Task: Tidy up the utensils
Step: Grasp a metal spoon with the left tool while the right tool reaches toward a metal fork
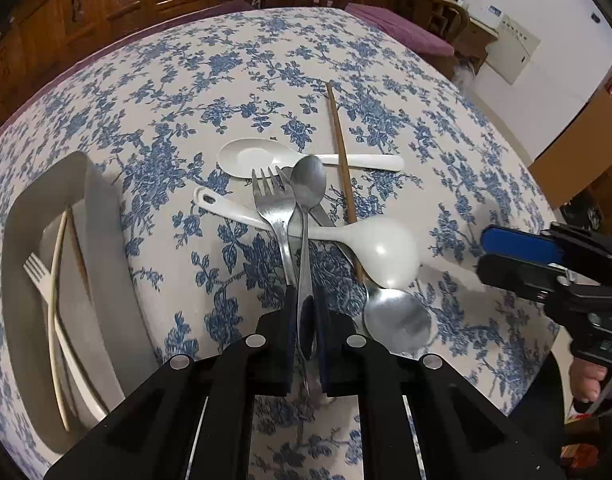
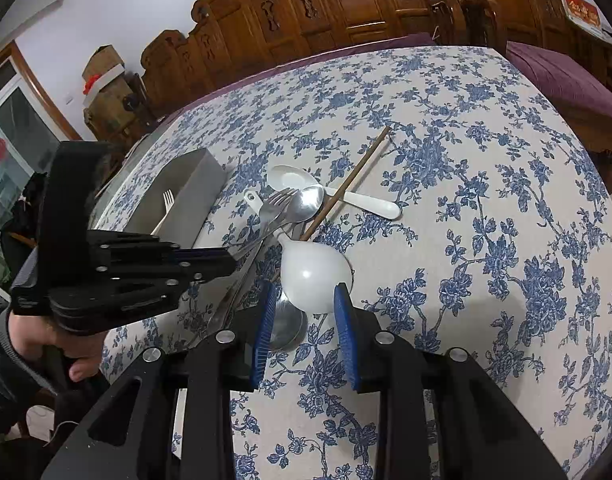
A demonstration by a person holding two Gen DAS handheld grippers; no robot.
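**Gripping a metal spoon above the utensil pile**

Left gripper [image 1: 306, 332]: jaws closed on the handle of a metal spoon [image 1: 307, 188]. The spoon's bowl points away from the camera and sits over the pile, beside the tines of a metal fork [image 1: 275, 204].

Right gripper [image 2: 306, 320]: jaws apart, holding nothing. Its blue pads [image 2: 346, 340] flank the bowl of a white ladle [image 2: 316, 274] without visible contact.

Utensil pile, centre of the worktop [image 1: 226, 72]:
- The white ladle lies crosswise under the fork and the held spoon.
- A second metal spoon [image 1: 398, 320] lies just beside the ladle bowl, on the near side.
- A white soup spoon [image 1: 266, 158] lies at the far side of the pile.
- A brown chopstick [image 1: 340, 148] crosses over the soup spoon's handle.

Grey tray [image 1: 102, 240], left of the pile: contains a white plastic fork [image 1: 36, 270] and pale chopsticks [image 1: 54, 300].
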